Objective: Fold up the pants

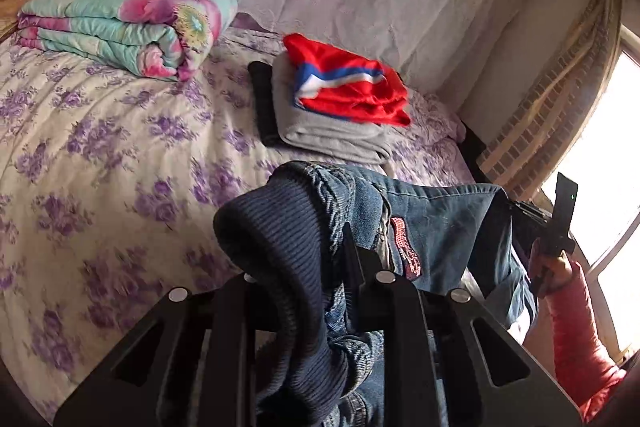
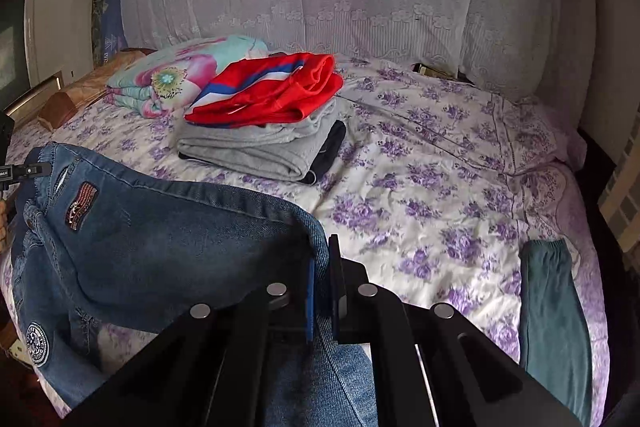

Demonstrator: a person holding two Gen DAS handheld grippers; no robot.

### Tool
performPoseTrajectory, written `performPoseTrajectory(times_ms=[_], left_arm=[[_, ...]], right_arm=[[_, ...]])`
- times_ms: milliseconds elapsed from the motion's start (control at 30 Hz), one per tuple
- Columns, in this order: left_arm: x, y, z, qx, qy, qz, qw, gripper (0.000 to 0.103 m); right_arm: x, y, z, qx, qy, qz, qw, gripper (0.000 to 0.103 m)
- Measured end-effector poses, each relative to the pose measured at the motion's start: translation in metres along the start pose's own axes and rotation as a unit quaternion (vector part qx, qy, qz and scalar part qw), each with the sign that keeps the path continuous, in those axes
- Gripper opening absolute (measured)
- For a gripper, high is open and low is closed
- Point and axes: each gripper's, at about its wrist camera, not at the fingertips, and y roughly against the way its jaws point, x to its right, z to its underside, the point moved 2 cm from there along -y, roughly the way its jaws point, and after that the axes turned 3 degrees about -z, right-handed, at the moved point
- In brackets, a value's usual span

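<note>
Blue denim pants with sewn patches hang stretched between my two grippers above the near edge of the bed. My left gripper is shut on the waist end, where a dark ribbed waistband bunches over the fingers. My right gripper is shut on the denim edge at the other end. In the left wrist view the right gripper shows at far right, held by a hand in a pink sleeve. In the right wrist view the left gripper shows at the far left edge.
The bed has a purple floral cover. A stack of folded clothes, red on grey on black, lies mid-bed. A folded floral quilt lies behind it. A teal garment lies near right. A window is at right.
</note>
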Motion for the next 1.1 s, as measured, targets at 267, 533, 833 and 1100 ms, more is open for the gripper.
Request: performPoseTrajectory(times_ms=[267, 533, 833, 1100], left_arm=[[-0.092, -0.104, -0.019, -0.090, 0.083, -0.111, 0.9862, 0.031], [-0.094, -0.054, -0.013, 0.000, 0.122, -0.079, 0.9895, 0.046], [-0.017, 0.010, 0.047, -0.014, 0.012, -0.014, 0.9997, 0.077], [-0.025, 0.049, 0.113, -0.023, 0.070, 0.017, 0.9971, 0.082]], right_arm=[[-0.006, -0.186, 0.006, -0.142, 0.014, 0.044, 0.989, 0.024], [0.014, -0.136, 0.007, -0.067, -0.039, 0.028, 0.997, 0.051], [0.063, 0.036, 0.091, -0.015, -0.105, 0.048, 0.993, 0.074], [0.109, 0.125, 0.198, 0.020, -0.255, 0.048, 0.966, 0.074]])
